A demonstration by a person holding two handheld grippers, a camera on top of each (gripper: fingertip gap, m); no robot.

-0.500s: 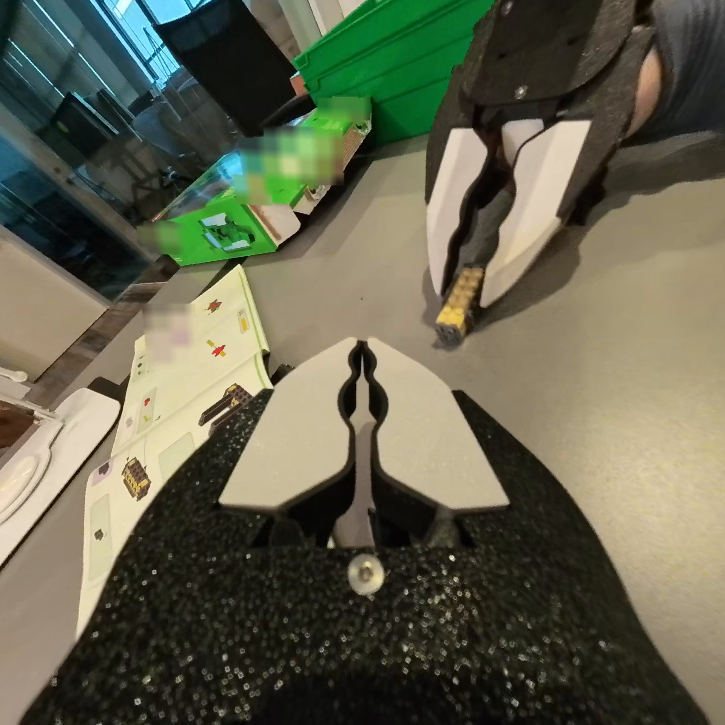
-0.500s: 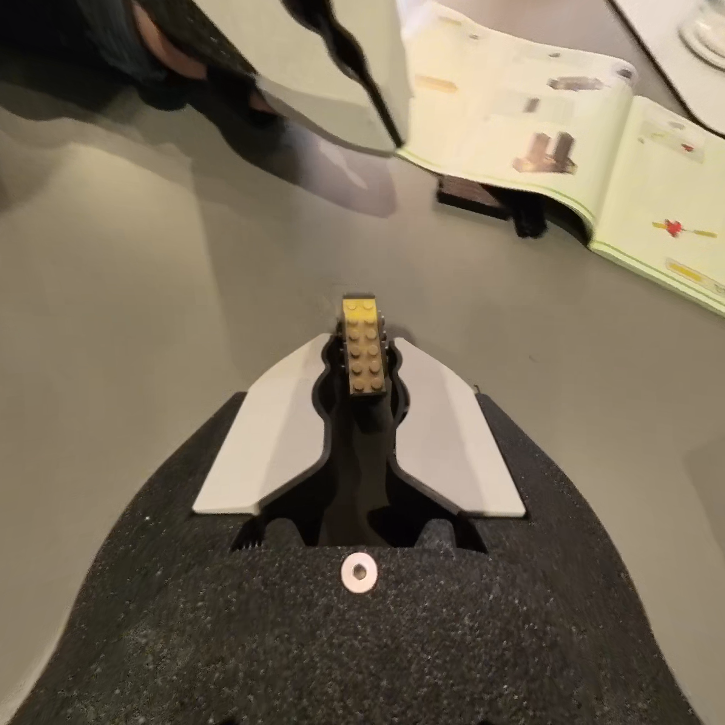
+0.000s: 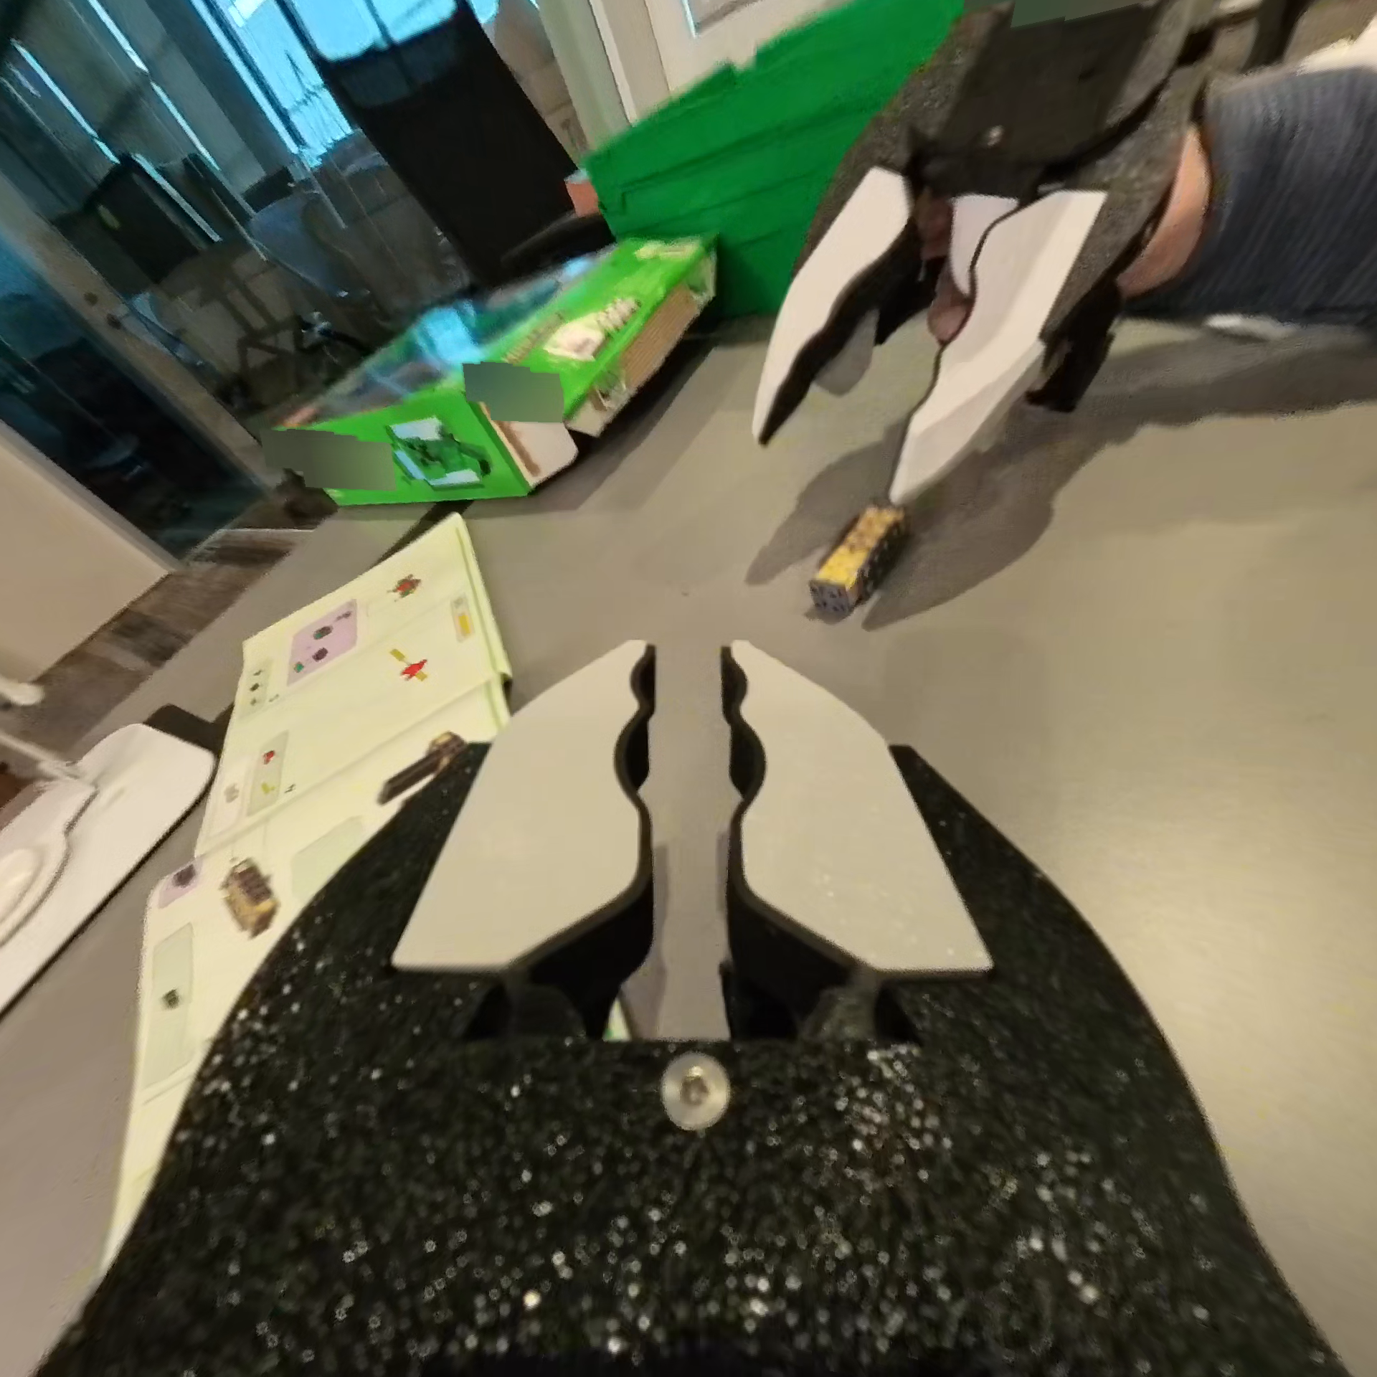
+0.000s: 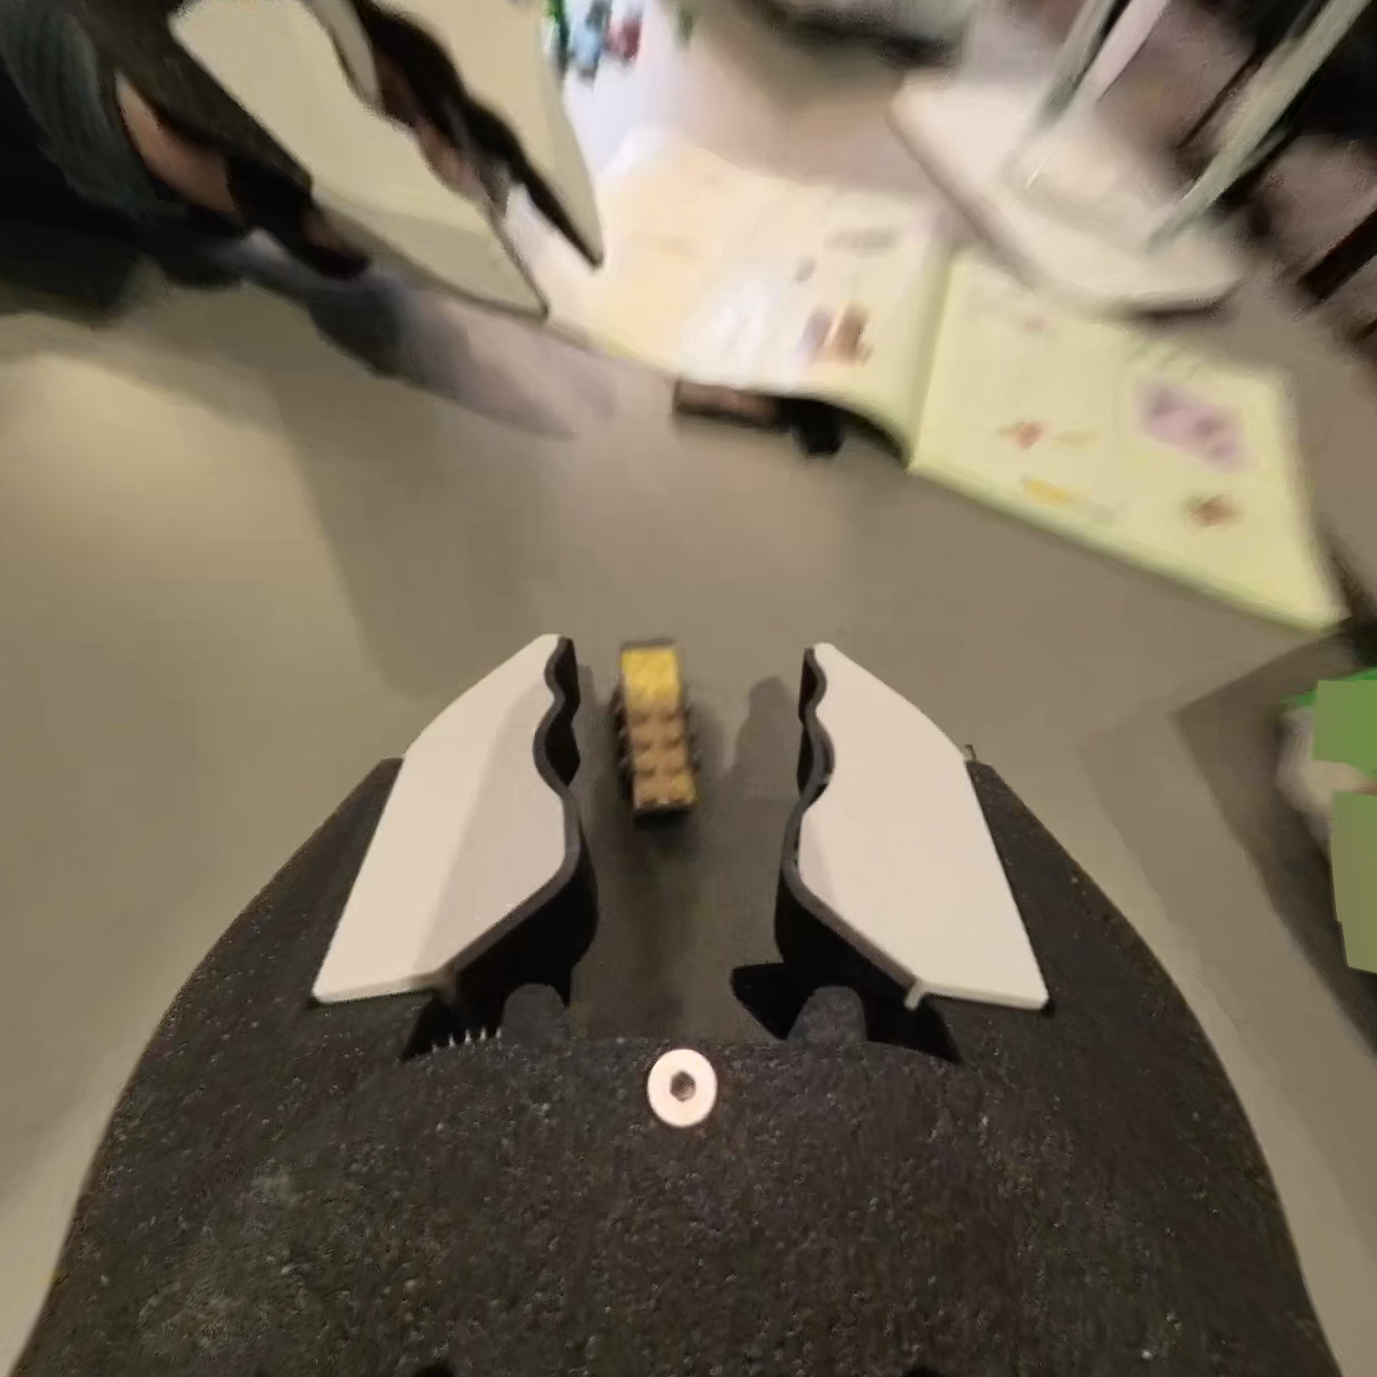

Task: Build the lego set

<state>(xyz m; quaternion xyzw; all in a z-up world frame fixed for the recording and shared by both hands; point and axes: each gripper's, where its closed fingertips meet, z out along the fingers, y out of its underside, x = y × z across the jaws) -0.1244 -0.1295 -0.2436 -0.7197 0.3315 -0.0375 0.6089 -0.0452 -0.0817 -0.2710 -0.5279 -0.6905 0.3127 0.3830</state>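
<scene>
Right wrist view: brick stack (image 4: 657, 734) between spread fingers (image 4: 462, 820)

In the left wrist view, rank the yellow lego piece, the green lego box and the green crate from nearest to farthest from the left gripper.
From the left gripper:
1. Yellow lego piece, just ahead, slightly right, on the table.
2. Green lego box, farther back, left.
3. Green crate, farthest, behind the box.

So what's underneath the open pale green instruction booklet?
A dark brown brick piece pokes out from under the instruction booklet edge, resting on the grey table; the rest is covered.
</scene>
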